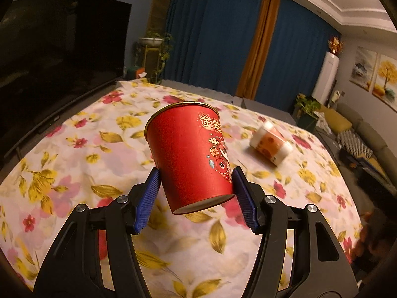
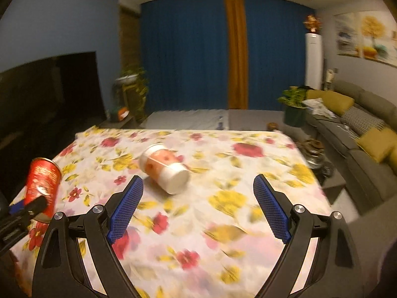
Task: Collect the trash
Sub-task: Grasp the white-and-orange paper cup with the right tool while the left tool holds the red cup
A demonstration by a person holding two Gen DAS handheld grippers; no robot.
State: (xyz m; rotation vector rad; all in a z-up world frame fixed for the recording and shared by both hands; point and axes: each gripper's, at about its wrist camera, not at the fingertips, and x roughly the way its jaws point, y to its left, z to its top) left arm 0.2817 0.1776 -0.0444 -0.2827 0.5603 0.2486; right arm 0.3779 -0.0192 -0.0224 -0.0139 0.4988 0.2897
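My left gripper (image 1: 196, 173) is shut on a red paper cup (image 1: 191, 154) with gold rim and festive print. It holds the cup tilted above the flowered tablecloth (image 1: 82, 164). The cup also shows at the far left of the right wrist view (image 2: 43, 186), held by the left gripper. A white and orange cup (image 1: 271, 144) lies on its side on the cloth further right; in the right wrist view this cup (image 2: 165, 170) lies just ahead and left of my right gripper (image 2: 198, 181), which is open and empty above the cloth.
A dark TV screen (image 1: 57, 57) stands along the table's left side. Blue curtains (image 2: 188, 54) hang behind. A sofa with yellow cushions (image 2: 367, 134) and a potted plant (image 2: 294, 106) are on the right. A low table with objects (image 2: 315, 154) sits beyond the right edge.
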